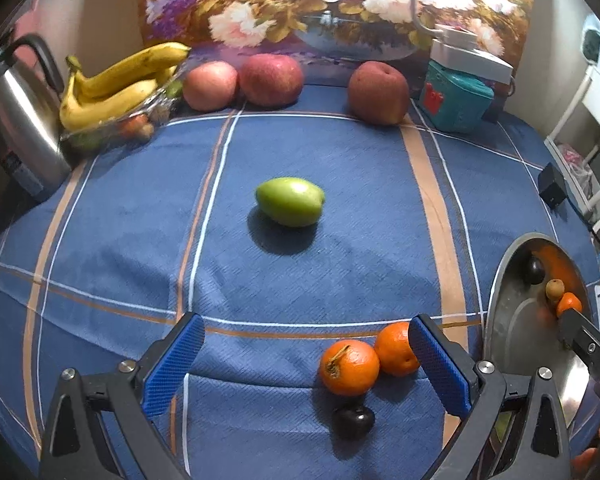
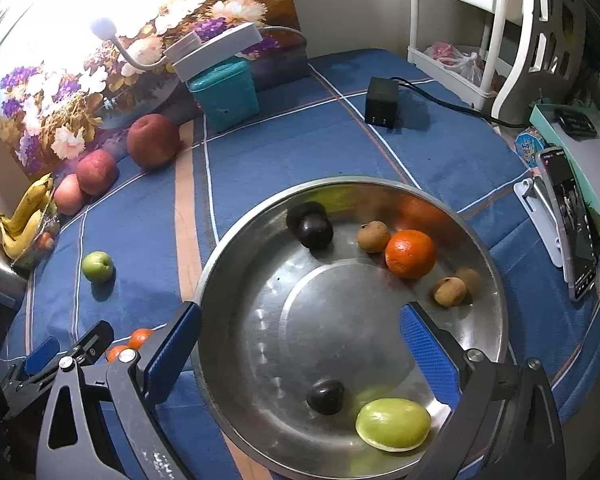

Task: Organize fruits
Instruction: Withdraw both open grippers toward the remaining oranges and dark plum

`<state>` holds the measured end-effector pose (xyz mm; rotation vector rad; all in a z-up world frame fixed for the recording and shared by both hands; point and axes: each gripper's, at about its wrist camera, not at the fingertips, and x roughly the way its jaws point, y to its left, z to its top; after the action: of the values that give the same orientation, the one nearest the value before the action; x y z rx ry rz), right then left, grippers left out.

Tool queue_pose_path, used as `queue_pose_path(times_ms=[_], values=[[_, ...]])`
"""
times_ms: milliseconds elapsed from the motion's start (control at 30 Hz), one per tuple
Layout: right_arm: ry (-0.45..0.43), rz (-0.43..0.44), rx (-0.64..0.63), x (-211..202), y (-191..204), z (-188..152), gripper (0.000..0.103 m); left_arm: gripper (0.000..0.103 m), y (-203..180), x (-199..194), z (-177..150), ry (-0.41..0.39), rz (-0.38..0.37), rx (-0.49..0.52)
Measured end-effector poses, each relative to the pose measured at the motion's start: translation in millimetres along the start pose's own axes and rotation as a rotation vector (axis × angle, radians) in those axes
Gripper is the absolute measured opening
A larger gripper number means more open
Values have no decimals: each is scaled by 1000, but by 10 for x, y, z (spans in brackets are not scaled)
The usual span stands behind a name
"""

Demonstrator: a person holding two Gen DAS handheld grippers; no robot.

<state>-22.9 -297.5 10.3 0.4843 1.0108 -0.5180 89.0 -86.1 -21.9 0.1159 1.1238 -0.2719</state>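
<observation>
A steel bowl [image 2: 260, 320] holds an orange [image 2: 410, 253], two dark plums [image 2: 315, 230], two brown fruits [image 2: 373, 236] and a green fruit [image 2: 393, 424]. My right gripper [image 2: 300, 344] is open and empty above the bowl. My left gripper [image 1: 306, 354] is open and empty over the blue cloth. Two oranges [image 1: 349, 367] and a dark plum [image 1: 354, 420] lie between its fingers, near the right finger. A green fruit [image 1: 290, 201] lies on the cloth ahead. The bowl shows at the right edge of the left wrist view [image 1: 512, 320].
Bananas [image 1: 112, 84] in a clear tray, three red apples [image 1: 270, 79], a teal box [image 1: 454, 100] and a steel kettle [image 1: 16, 120] line the back. A black adapter [image 2: 381, 103], a phone on a stand [image 2: 572, 216] and a white rack [image 2: 480, 40] sit to the right.
</observation>
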Motion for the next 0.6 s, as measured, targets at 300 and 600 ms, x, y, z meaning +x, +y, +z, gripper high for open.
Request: queue_pose_path(times_ms=[300,600], values=[[7,-14,-49,-18,178,-25,99,103,180,-112,-24,-54,184,52],[29,13,-121,-32,510,-96,99,103,409,-216,-22,-60,183,24]])
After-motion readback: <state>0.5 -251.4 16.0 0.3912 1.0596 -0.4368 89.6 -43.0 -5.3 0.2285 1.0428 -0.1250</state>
